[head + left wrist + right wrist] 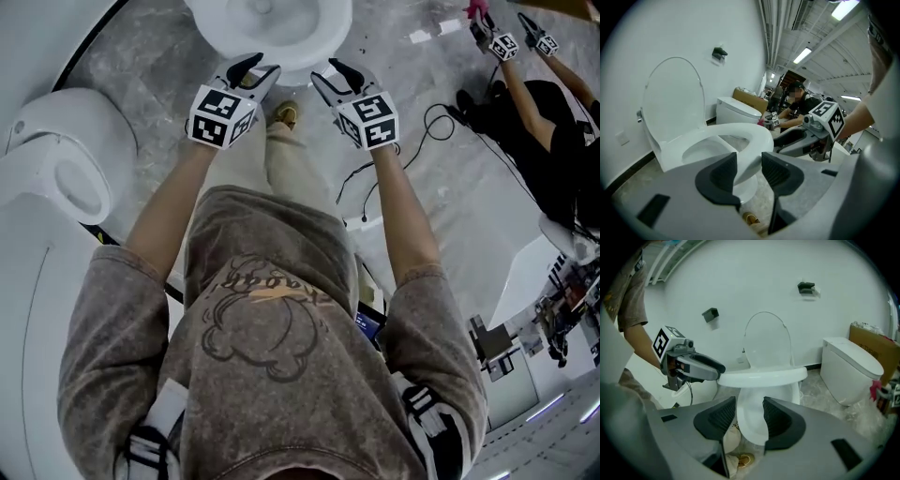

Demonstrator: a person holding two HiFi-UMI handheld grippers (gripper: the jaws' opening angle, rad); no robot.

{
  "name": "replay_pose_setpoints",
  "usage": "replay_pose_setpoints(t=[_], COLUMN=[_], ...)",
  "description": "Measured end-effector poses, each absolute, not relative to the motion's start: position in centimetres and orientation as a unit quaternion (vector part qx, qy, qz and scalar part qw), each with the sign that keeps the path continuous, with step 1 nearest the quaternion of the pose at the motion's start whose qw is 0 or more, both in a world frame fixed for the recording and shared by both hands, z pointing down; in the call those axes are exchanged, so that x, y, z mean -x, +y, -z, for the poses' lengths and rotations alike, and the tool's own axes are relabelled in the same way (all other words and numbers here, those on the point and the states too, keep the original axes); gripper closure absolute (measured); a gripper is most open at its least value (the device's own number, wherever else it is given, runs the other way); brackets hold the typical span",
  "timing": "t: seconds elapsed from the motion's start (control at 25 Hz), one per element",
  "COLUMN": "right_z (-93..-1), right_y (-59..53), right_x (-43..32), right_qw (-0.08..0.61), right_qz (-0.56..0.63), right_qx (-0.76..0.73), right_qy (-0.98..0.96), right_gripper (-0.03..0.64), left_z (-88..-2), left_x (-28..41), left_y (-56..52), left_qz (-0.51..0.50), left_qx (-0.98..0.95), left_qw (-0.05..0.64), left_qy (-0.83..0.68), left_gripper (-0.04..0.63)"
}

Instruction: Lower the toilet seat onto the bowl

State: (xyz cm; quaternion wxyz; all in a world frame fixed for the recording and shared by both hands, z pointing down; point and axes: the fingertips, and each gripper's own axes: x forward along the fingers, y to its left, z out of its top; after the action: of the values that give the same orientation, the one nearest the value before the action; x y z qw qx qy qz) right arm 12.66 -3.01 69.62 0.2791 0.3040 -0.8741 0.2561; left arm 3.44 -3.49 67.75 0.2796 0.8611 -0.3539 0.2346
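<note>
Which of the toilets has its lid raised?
The nearest toilet, straight ahead: its lid stands upright, while the toilet beside it is closed.

Workshop-style test hall, not a home bathroom: a toilet (761,376) with its lid up stands against a bare white wall (717,273), a second toilet (851,366) near it and a cardboard box (876,341) behind that. Exposed pipes (774,28) and strip lights (802,55) run under an open industrial ceiling. Cables (422,131) trail across the marble-patterned floor (150,47) near another person in black (553,131), and a third toilet (66,159) sits to one side.
</note>
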Motion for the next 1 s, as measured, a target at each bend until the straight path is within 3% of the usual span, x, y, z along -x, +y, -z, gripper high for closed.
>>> replay_pose_setpoints(t=[0.92, 1.0], right_z=[-80.1, -81.1], right_y=[2.1, 2.2], right_x=[-16.5, -16.3], right_qw=[0.225, 0.222], right_qz=[-0.379, -0.382], right_qx=[-0.379, -0.381], right_qy=[-0.814, -0.812], right_gripper=[0.413, 0.413], left_z=[-88.4, -89.4], left_x=[-8.6, -8.4], left_y=[3.7, 3.4], left_qz=[-0.364, -0.361], left_qx=[-0.821, -0.822], left_qw=[0.359, 0.351], left_qy=[-0.257, -0.267], left_gripper=[0.439, 0.471])
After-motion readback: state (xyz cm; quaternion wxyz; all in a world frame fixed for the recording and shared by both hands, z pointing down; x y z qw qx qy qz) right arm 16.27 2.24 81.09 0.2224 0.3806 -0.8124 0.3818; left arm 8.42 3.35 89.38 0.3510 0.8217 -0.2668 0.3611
